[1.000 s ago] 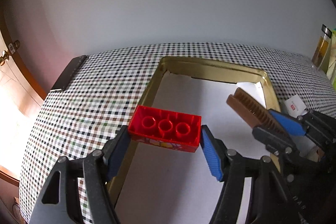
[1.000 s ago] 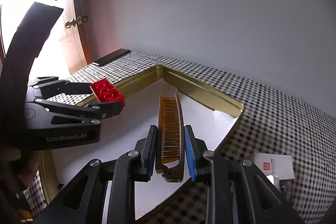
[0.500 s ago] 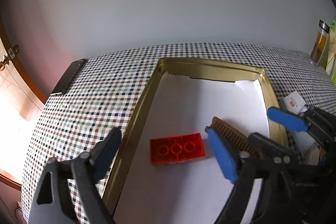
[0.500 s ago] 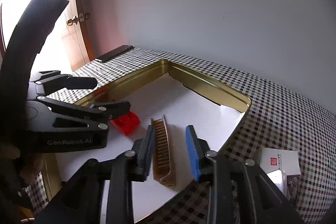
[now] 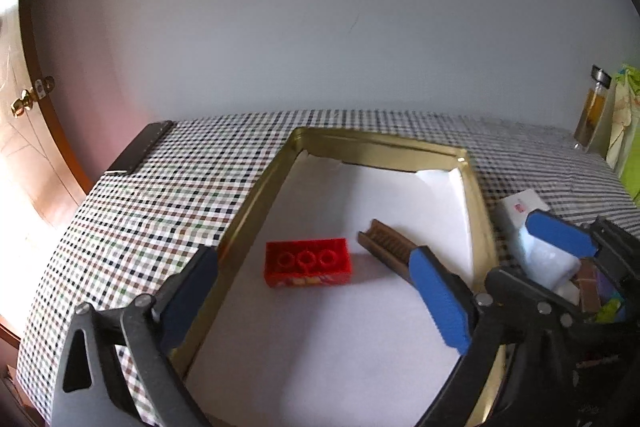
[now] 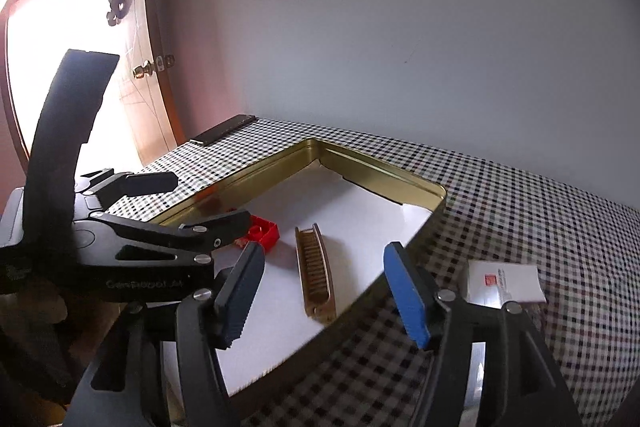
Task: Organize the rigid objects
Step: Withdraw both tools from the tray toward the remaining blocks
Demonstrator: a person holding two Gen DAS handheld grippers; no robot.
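A red toy brick point(image 5: 307, 262) lies flat on the white lining of a gold tin tray point(image 5: 256, 195). A brown comb point(image 5: 390, 251) lies just right of the brick, teeth up. My left gripper point(image 5: 316, 287) hovers above and in front of the brick, jaws opening wide, nothing between the pads. In the right wrist view the comb point(image 6: 314, 269) rests near the tray's point(image 6: 384, 173) right rim. The brick point(image 6: 264, 231) peeks out behind the left gripper's finger. My right gripper point(image 6: 324, 291) hangs over the comb's near end, jaws opening, pads off the comb.
A checked cloth point(image 5: 160, 211) covers the table. A dark flat bar point(image 5: 138, 149) lies at its far left corner. White cards and small items point(image 5: 524, 205) sit right of the tray. A small bottle point(image 5: 592, 111) stands far right. A wooden door point(image 6: 148, 75) is at left.
Both grippers let go: the brick and the comb dropped onto the tray's white lining. Both pairs of jaws spread wider and both grippers drew back toward me.
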